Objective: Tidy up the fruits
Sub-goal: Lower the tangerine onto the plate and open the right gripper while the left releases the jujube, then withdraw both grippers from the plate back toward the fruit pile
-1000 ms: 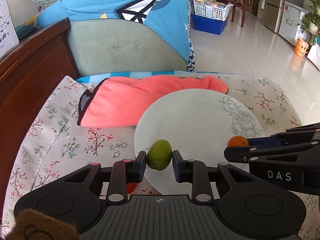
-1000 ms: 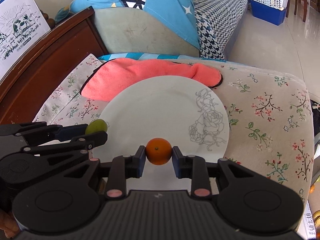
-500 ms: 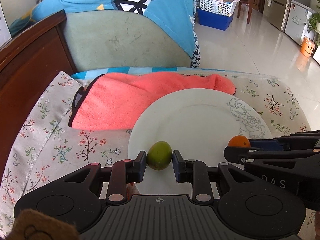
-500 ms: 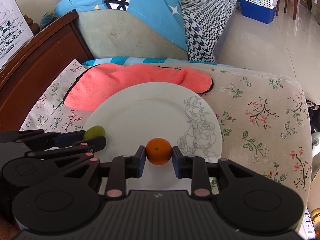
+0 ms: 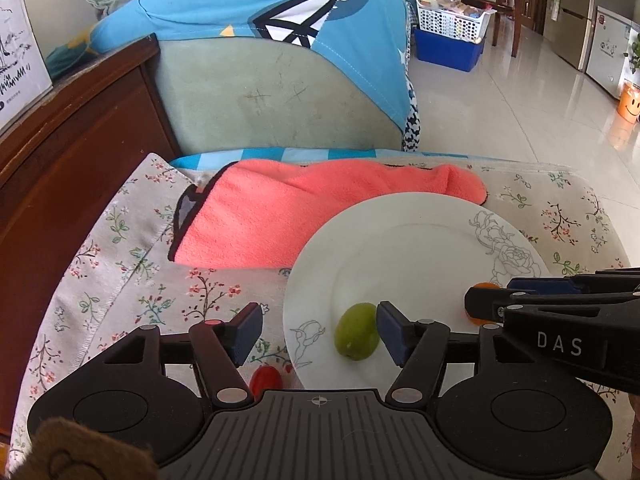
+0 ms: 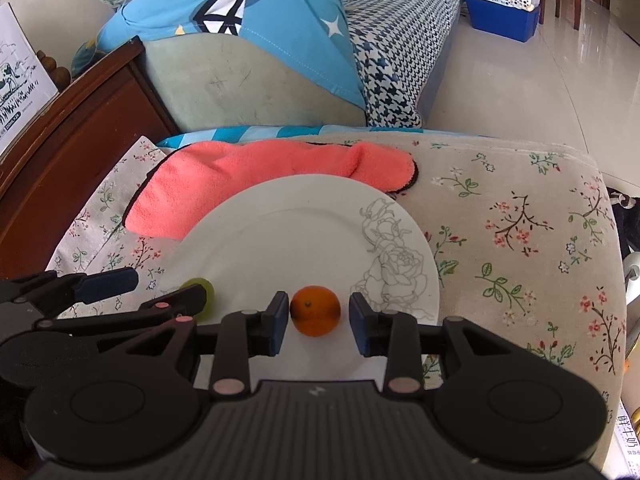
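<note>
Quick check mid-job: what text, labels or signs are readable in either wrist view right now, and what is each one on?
"DAS": white letters on the right gripper, seen from the left wrist view.
Printed sheet with a cow drawing, far left: its lines are too blurred to read.
Red Chinese characters on paper, bottom right corner: too cut off to read surely.
Plate: rose outline only, no words.

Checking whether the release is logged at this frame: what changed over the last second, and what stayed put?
Both grippers let go. The left gripper is opening; the green fruit now lies free on the white plate. The right gripper is opening too, pads just clear of the orange, which rests on the plate. Unchanged: plate, pink towel, floral cloth and small red fruit.
</note>
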The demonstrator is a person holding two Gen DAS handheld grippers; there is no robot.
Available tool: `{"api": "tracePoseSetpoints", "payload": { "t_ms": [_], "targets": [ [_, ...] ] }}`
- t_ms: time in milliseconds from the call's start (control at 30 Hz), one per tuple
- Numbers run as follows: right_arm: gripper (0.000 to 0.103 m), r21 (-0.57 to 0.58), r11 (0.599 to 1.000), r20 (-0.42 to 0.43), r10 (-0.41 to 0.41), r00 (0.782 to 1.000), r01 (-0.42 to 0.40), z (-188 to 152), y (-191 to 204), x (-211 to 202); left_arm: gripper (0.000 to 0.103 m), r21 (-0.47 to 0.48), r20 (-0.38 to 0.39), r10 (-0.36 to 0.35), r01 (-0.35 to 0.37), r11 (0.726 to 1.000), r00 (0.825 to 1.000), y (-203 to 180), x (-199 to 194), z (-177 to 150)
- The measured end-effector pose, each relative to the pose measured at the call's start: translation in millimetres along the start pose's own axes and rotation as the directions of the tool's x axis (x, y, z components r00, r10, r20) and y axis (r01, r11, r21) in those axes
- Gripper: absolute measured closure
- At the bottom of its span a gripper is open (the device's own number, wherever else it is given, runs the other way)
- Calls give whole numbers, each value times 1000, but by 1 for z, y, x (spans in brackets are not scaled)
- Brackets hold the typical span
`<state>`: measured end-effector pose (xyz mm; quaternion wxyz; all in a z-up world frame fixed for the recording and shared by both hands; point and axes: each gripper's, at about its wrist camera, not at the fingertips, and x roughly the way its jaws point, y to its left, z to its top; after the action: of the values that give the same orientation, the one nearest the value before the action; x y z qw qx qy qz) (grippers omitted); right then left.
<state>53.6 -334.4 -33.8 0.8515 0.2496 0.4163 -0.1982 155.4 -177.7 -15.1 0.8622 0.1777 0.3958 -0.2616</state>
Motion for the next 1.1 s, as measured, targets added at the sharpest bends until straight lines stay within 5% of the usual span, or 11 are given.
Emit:
{"api": "tracePoseSetpoints", "payload": {
  "t_ms": [500, 1100],
  "targets": [
    [64, -22, 999, 25, 45, 999, -44, -4, 7, -22, 22, 0, 31, 57, -57, 998, 998, 9, -28, -5],
    [64, -154, 984, 4, 86, 996, -85, -33, 40, -45, 18, -45, -7, 92, -92, 995, 996, 25, -60, -49]
  ]
}}
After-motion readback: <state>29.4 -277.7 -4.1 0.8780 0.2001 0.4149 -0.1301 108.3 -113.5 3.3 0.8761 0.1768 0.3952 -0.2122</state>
